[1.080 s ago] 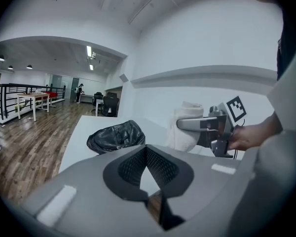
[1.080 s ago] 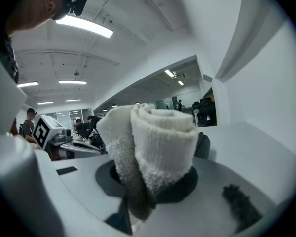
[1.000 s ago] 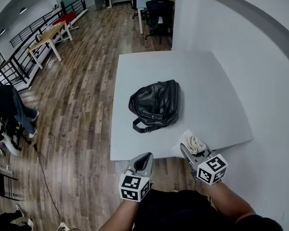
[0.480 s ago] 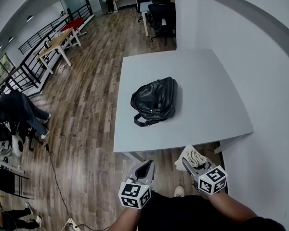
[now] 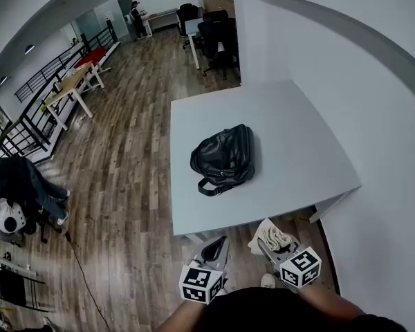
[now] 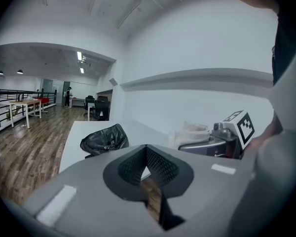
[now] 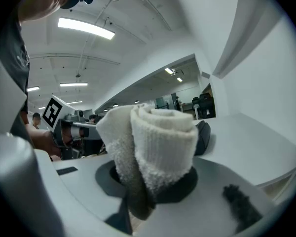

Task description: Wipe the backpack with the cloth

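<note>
the right tongs [image 5: 264, 243] are kept clamped on the rolled cloth [image 5: 274, 234]; the left tongs [image 5: 223, 241] are closed on nothing. both have been drawn back off the table [image 5: 290, 116] to lower centre. the backpack [image 5: 225, 159] lies mid-frame, well apart; wiping is judged not begun.

Floor: brown wood-plank floor [image 5: 124, 158] running the length of a long open room.
Walls: plain white wall [image 5: 373, 116] along the right side.
Near furniture: white square table [image 5: 290, 137] set against that wall.
Far furniture: black office chairs [image 5: 218, 37] by a pale desk [image 5: 192, 28]; a wood-topped table on white legs [image 5: 68, 87]; a red bench [image 5: 90, 55] beyond it.
Left edge: black metal railing [image 5: 24, 115].
Light: bright ceiling strip lights [image 7: 86, 28]; even, shadowless white light.
</note>
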`<state>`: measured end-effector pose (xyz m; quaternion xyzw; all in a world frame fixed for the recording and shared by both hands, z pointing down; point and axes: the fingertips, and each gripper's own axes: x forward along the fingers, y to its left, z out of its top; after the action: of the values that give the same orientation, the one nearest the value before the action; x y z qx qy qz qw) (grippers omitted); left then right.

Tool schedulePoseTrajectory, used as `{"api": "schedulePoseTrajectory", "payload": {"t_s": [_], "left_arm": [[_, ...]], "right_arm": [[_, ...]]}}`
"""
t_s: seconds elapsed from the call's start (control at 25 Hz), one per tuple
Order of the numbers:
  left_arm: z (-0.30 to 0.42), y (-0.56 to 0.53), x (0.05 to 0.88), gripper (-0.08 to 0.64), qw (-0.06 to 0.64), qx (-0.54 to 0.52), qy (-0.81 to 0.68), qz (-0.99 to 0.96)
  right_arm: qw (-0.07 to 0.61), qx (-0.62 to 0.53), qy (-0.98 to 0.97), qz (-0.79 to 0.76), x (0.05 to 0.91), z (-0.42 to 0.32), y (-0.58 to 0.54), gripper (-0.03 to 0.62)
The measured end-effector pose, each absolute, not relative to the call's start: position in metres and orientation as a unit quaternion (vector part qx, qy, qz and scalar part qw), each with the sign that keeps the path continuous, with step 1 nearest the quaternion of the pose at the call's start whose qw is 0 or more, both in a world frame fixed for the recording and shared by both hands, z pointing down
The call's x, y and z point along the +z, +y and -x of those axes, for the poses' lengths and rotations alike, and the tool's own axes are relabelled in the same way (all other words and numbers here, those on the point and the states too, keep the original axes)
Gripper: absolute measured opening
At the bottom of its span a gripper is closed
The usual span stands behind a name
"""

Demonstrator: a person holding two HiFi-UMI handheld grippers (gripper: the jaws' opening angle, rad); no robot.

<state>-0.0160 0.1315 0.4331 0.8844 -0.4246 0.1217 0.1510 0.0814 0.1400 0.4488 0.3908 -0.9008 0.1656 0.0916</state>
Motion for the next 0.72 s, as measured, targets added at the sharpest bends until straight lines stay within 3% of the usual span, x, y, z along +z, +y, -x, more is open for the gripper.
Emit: {"api": "schedulePoseTrajectory", "payload": {"t_s": [0.72], "left_arm": [[0.039,0.125,0.427,0.006,0.145,0.111,-0.408,-0.895]], "right_arm": [[0.114,0.144,-0.891,-0.415,0.442,-0.061,0.14,0.087]]}}
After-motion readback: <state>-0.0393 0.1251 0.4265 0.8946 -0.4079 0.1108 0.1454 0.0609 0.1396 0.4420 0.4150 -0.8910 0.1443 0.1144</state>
